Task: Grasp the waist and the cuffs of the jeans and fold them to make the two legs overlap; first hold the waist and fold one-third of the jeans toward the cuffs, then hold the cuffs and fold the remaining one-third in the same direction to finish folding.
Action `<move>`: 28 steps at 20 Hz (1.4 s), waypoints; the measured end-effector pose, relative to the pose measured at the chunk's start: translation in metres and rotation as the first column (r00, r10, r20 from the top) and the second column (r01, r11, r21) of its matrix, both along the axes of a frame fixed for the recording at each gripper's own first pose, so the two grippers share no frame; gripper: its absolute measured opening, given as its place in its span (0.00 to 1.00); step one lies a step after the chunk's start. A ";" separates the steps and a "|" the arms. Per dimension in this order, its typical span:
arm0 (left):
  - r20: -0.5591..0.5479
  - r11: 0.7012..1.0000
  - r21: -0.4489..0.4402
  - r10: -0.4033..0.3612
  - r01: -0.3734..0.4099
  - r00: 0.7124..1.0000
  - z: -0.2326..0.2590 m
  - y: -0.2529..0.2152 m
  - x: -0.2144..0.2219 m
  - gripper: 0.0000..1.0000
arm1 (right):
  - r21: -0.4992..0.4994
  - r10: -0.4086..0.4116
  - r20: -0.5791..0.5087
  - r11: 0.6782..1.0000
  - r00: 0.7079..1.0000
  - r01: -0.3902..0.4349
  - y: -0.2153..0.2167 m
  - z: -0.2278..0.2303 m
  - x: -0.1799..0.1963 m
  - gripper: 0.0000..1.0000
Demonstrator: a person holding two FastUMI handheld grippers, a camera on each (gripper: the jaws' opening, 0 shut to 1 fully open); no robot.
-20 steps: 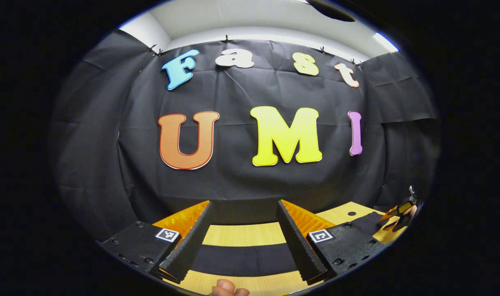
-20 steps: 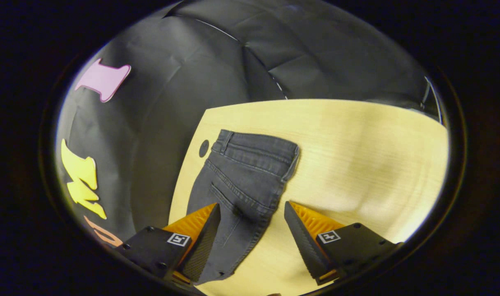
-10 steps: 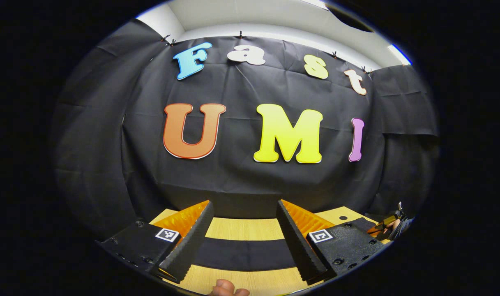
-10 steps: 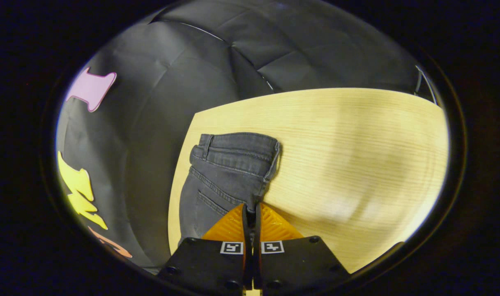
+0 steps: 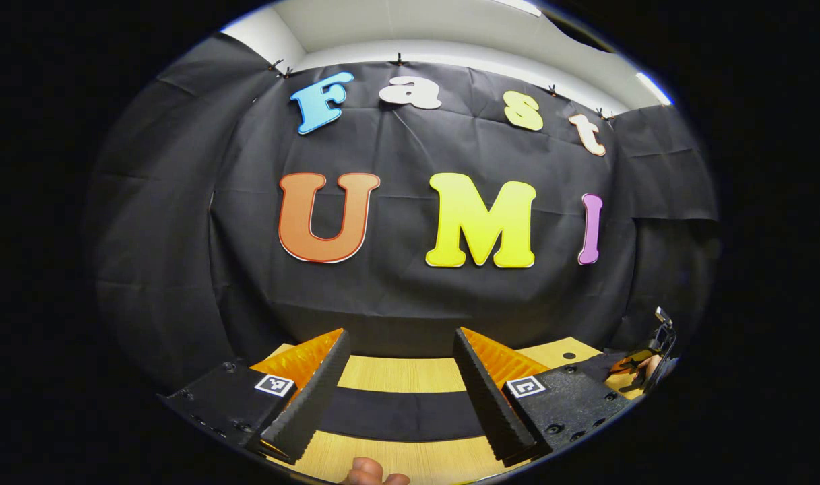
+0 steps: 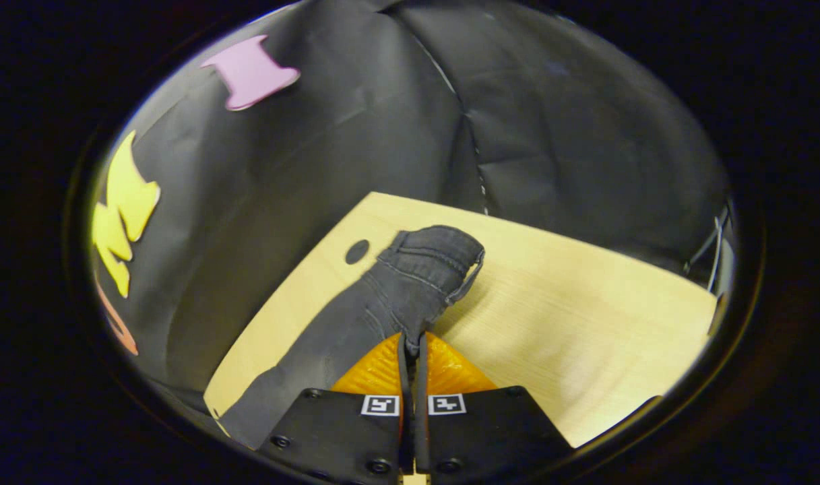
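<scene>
Dark grey jeans (image 6: 389,296) lie along the wooden table (image 6: 585,323), with the waist (image 6: 436,246) at the far end. My right gripper (image 6: 410,342) is shut on the side edge of the jeans below the waist, and the cloth bunches up and rises toward it. In the left gripper view a leg of the jeans (image 5: 399,414) crosses the table as a flat dark band. My left gripper (image 5: 400,337) is open above that band, one finger on each side, and touches nothing. Far off at the right edge, the right gripper (image 5: 642,364) shows with a hand on it.
A small dark hole (image 6: 356,251) marks the table near the waist. The black booth wall stands close behind the table's far edge (image 5: 396,364). Bare wood (image 6: 618,350) spreads to the right of the jeans. A thumb (image 5: 372,471) shows at the bottom of the left gripper view.
My right gripper closed on the jeans' side edge and has since lifted it, so the waist end is gathered and narrower. My left gripper stayed open and barely shifted.
</scene>
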State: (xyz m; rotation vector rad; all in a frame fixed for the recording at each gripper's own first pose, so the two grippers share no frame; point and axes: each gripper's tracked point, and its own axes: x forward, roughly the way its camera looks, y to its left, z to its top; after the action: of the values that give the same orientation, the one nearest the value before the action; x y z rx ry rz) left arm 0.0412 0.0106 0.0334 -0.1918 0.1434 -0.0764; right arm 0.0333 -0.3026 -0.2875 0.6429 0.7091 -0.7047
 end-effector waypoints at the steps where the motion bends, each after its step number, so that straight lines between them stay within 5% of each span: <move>1: -0.001 1.000 -0.003 0.005 -0.005 1.000 -0.001 0.002 0.000 0.99 | -0.048 0.033 0.003 0.998 0.999 -0.033 0.010 0.012 0.003 0.01; 8: -0.026 0.999 -0.035 0.028 -0.029 0.999 -0.006 0.008 0.001 0.99 | -0.259 0.271 0.033 0.932 0.962 -0.254 0.063 0.072 0.015 0.01; 13: -0.032 0.997 -0.049 0.054 -0.055 0.998 -0.007 0.018 0.003 0.98 | -0.339 0.419 0.010 0.856 0.908 -0.391 0.106 0.062 0.041 0.00; 28: -0.064 0.986 -0.019 0.165 -0.167 0.984 -0.013 0.064 -0.017 0.98 | -0.281 0.637 0.022 0.744 0.771 -0.606 0.126 0.062 0.047 0.01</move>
State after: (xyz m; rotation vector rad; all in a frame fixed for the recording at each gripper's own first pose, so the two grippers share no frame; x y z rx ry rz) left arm 0.0246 0.0750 0.0200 -0.2296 0.1883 0.0940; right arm 0.0802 -0.1770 -0.2253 0.1684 0.6550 -0.1201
